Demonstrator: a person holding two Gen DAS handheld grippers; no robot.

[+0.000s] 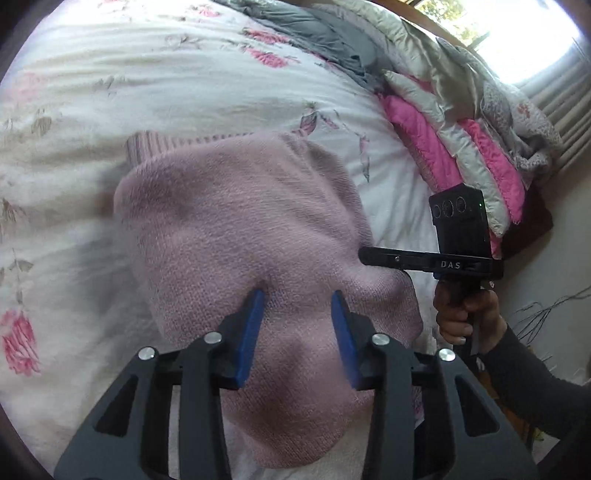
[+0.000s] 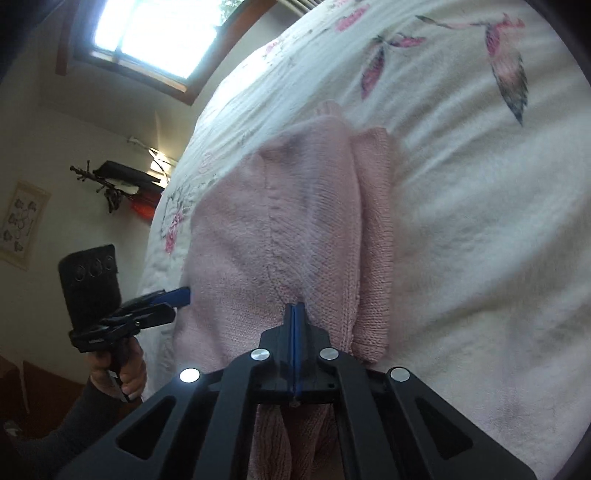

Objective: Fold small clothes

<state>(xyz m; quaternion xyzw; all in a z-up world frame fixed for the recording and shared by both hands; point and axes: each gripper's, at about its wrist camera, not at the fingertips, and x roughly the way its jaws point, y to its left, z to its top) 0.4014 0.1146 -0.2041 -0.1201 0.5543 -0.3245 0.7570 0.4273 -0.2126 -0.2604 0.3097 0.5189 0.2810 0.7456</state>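
Pink knit sweater [image 1: 236, 229] lies bunched on the bed [image 1: 110, 92], on a white bedspread with pink flower print. Ribbed cuff or hem edge sticks out at the sweater's far left corner in the left wrist view.

Left tool [image 1: 297, 295]: blue-padded fingers spread wide apart over the sweater, fabric visible in the gap between them, nothing pinched. Tips look to press on or sit just above the knit; cannot tell which.

Right tool [image 2: 294, 308]: fingers closed together, blue pads meeting with a fold of sweater caught at the tips. Fabric pulls up into a ridge toward the tips. In the left wrist view the same tool comes in from the right, its tip touching the sweater's right edge, held by a hand [image 1: 467, 314] in a dark sleeve [image 1: 535, 387].

Folded sleeve or side panel lies along the sweater's right side in the right wrist view.

Pile of pink and white quilts [image 1: 461, 122] at the bed's far right edge, well apart from the sweater. Window [image 2: 159, 33] on the wall behind.
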